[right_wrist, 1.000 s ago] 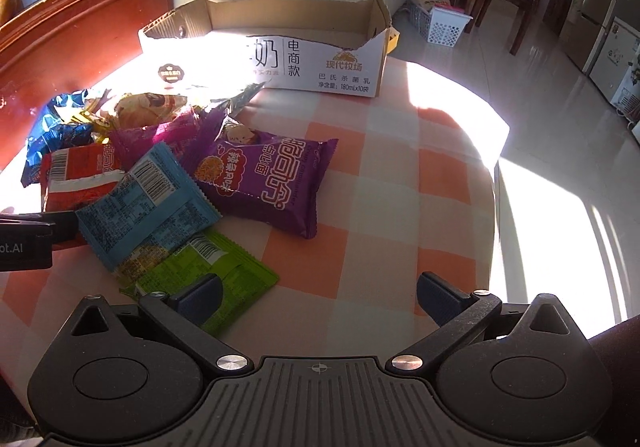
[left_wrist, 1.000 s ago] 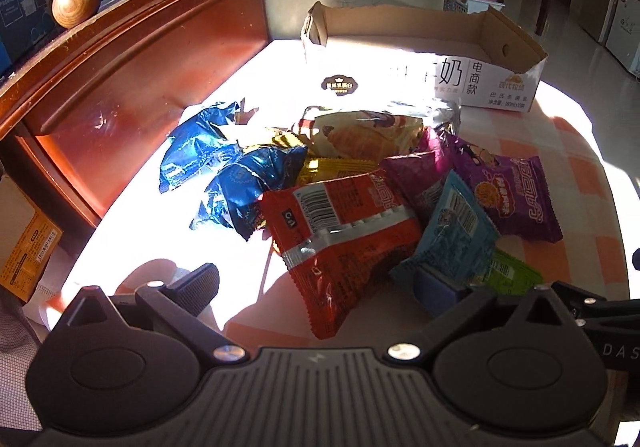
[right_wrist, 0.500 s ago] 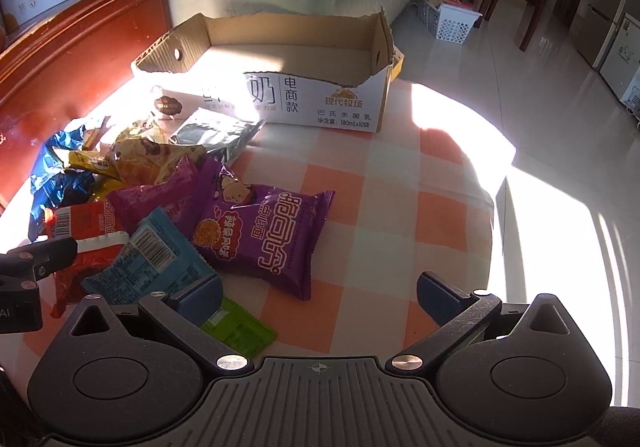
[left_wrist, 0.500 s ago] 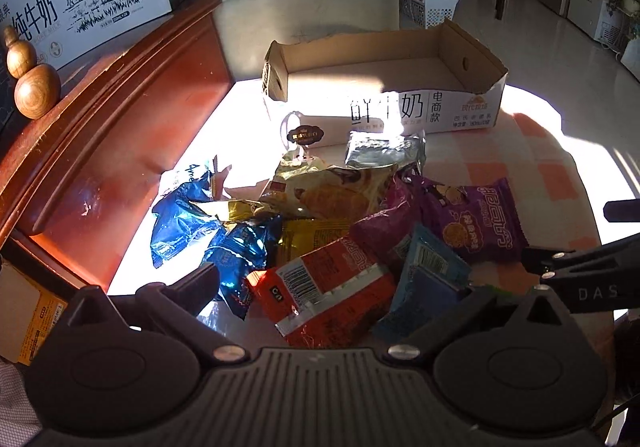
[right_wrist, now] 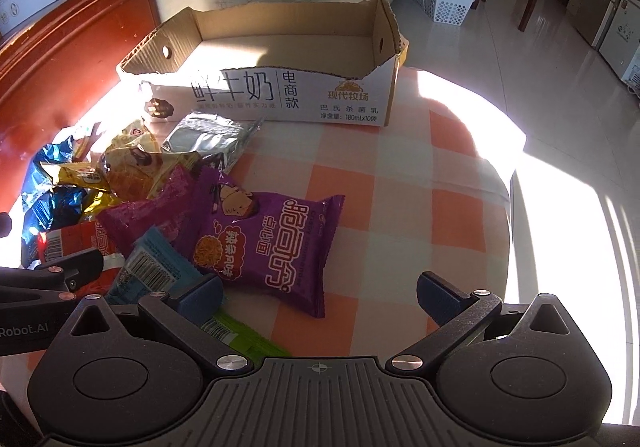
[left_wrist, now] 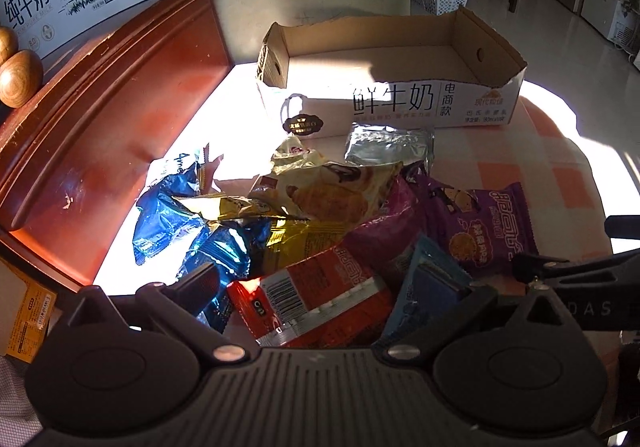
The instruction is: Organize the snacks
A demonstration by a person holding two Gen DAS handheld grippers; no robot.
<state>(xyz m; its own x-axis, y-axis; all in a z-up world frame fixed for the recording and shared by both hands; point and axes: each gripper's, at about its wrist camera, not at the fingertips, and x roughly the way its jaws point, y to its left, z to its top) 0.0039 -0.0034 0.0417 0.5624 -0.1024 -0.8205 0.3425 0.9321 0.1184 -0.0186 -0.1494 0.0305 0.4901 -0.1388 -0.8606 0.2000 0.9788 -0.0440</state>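
A: Left wrist view: left gripper jaws spread, empty, hovering over the near edge of the snack pile. Red packet sits right between the fingers, long axis running left-right across the gap.
B: And the box?
A: Cardboard box is straight ahead past the pile, looks empty.
B: Right side?
A: Right gripper also apart, holding nothing. Purple packet lies just ahead-left of it, long axis angled toward the box.
B: So left is nearer red, right nearer purple.
A: Likely, yes.
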